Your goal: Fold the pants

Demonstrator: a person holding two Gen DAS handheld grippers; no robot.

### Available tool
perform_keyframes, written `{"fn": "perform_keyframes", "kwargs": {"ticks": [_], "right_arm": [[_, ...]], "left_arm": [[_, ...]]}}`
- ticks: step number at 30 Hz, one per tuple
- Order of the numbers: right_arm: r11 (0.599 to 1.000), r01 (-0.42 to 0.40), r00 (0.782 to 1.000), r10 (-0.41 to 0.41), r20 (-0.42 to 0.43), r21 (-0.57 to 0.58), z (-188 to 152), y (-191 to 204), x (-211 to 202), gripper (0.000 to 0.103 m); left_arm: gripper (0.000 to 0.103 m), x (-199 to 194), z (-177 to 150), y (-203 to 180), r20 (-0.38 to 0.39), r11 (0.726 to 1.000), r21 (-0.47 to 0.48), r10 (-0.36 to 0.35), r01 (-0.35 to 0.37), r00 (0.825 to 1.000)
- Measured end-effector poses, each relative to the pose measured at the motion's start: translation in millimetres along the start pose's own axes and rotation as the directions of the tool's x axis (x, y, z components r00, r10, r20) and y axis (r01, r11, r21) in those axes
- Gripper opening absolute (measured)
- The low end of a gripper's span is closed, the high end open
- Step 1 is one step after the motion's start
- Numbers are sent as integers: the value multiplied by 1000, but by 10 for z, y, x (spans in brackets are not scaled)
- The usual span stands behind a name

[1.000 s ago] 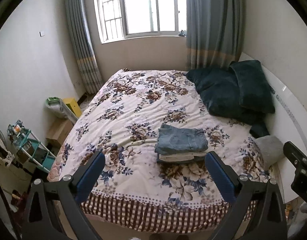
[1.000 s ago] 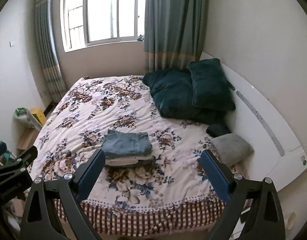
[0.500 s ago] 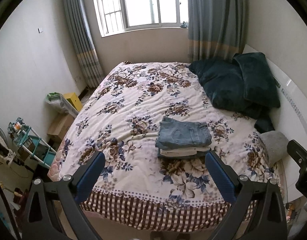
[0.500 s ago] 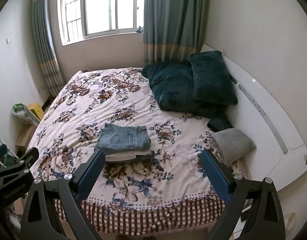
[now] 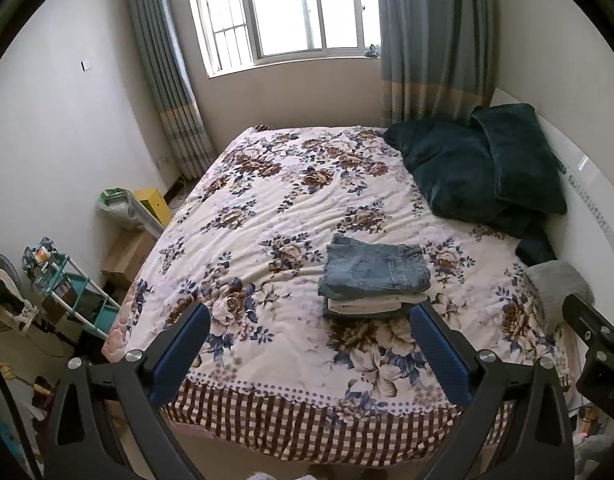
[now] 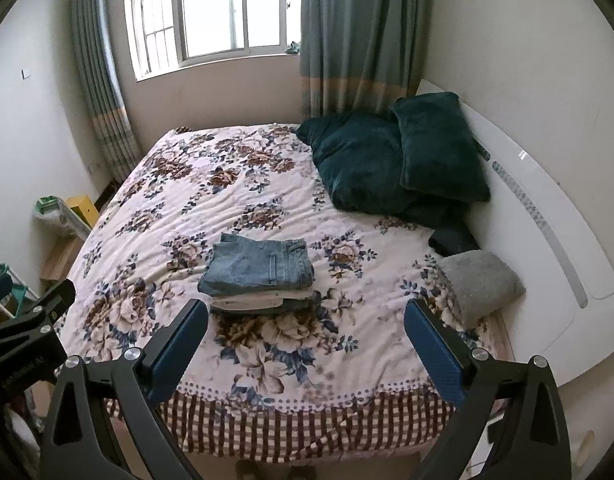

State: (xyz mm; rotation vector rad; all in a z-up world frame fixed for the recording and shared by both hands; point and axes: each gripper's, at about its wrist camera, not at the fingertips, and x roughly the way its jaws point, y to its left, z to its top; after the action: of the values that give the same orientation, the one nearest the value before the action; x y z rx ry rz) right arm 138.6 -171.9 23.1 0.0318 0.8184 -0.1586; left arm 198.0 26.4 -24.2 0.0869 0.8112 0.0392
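A stack of folded pants sits on a bed covered with a floral quilt, just right of centre in the left wrist view and just left of centre in the right wrist view. Faded blue jeans lie on top, with a cream-coloured pair and a darker pair showing at the near edge beneath them.

The left tongs stand wide open in the lower part of the frame, the blue pads far apart and holding nothing, short of the stack and above the checked border of the quilt. The right tongs are likewise spread wide and empty, low in their own frame, the stack lying just beyond the left pad.

Two dark teal pillows lean against the white headboard at the upper right, with a grey cushion at the right edge of the bed nearer the camera. A barred window fills the top centre between grey-green curtains. At the left edge of the left wrist view, a teal shelf rack stands on the floor beside the bed, and a yellow box sits farther back.
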Motion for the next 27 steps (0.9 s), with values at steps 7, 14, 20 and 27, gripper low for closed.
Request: {"fn": "perform_keyframes", "kwargs": {"ticks": [7,14,20,27], "right_arm": [[1000,3,1000,-3,-9,7,-24,-9,42,101],[1000,2,1000,-2,-16,5,-59,-16,64,101],[1000,-4,1000,4,-15,6,-77,-15,58,101],[1000,-12,1000,12,-9,-1,-103,16,41,101]], "left_arm": [[103,-6,-17,27,2,1000,-6,5,-5,1000],[103,-13,-23,34,0,1000,-5,3,-3,1000],[103,-41,-40,41,1,1000,-7,5,-5,1000],[103,-96,-71,40,18,1000,-8,15,-15,1000]]}}
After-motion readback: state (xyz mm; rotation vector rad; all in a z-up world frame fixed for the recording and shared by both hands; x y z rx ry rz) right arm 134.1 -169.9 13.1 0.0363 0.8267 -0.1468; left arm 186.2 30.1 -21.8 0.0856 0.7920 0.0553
